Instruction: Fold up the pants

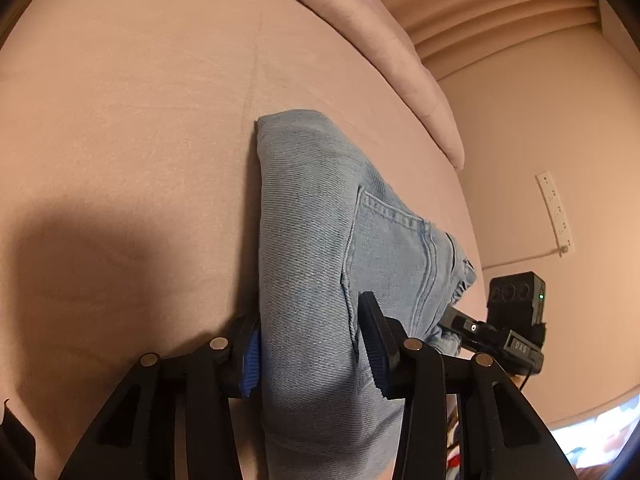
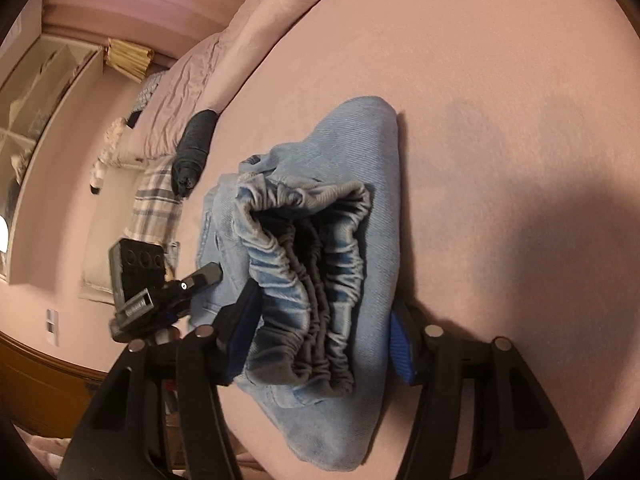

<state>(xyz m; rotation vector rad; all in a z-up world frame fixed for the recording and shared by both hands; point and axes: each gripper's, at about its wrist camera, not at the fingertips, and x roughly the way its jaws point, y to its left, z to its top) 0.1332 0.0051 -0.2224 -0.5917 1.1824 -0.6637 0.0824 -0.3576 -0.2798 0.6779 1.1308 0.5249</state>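
Observation:
The light blue denim pants (image 1: 320,240) lie folded into a thick bundle on the pink bed sheet (image 1: 120,120). My left gripper (image 1: 312,348) is shut on the folded end of the bundle, with a back pocket seam in front of it. My right gripper (image 2: 320,332) is shut on the other end, where the gathered elastic waistband (image 2: 308,280) bulges between the blue pads (image 2: 400,352). Each gripper shows in the other's view: the right one in the left wrist view (image 1: 500,332), the left one in the right wrist view (image 2: 160,284).
A pink duvet (image 1: 380,40) is bunched along the far side of the bed. A dark rolled garment (image 2: 194,144) and a striped cloth (image 2: 154,204) lie near the bed's edge. A white power strip (image 1: 554,212) hangs on the wall.

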